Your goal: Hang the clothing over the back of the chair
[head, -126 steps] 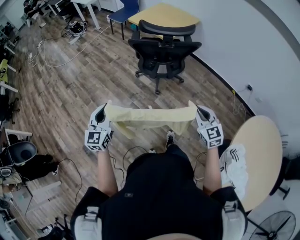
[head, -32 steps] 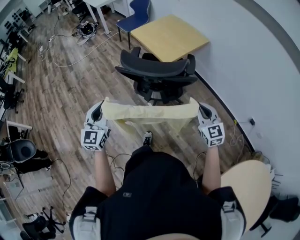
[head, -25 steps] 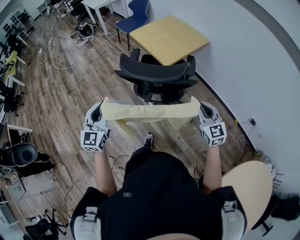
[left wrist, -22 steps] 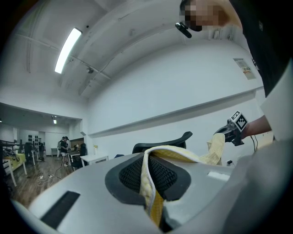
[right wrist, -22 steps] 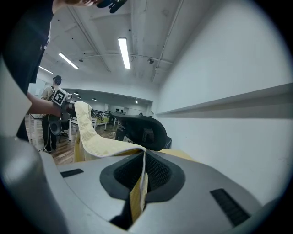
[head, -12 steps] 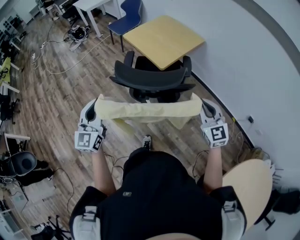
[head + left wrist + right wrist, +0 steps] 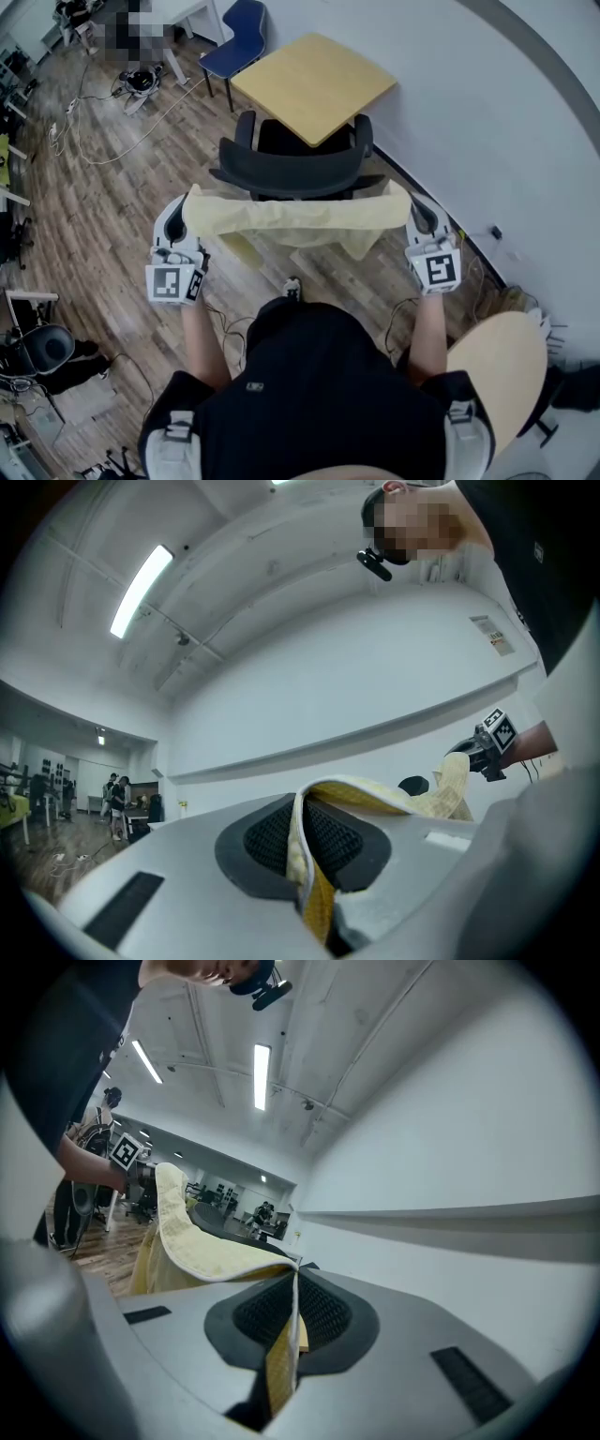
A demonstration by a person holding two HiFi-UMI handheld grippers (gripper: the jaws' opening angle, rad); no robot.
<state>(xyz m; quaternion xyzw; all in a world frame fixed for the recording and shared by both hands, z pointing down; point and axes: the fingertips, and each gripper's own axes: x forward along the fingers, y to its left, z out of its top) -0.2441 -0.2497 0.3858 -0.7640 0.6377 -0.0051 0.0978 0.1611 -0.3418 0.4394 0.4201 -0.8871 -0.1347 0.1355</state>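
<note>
The left gripper point(image 7: 181, 211) and right gripper point(image 7: 418, 216) each pinch one end of a pale yellow garment point(image 7: 295, 214). It is stretched between them, close to the backrest of a black office chair point(image 7: 286, 169) that faces a wooden table point(image 7: 314, 82).

Both forearms reach forward from the body, level with each other and well apart. The left gripper point(image 7: 187, 204) and the right gripper point(image 7: 405, 199) point far, each with jaws pressed together on one end of the yellow cloth point(image 7: 295, 214).

Yellow clothing point(image 7: 295, 217) stretched taut, beside chair point(image 7: 289, 171)
</note>
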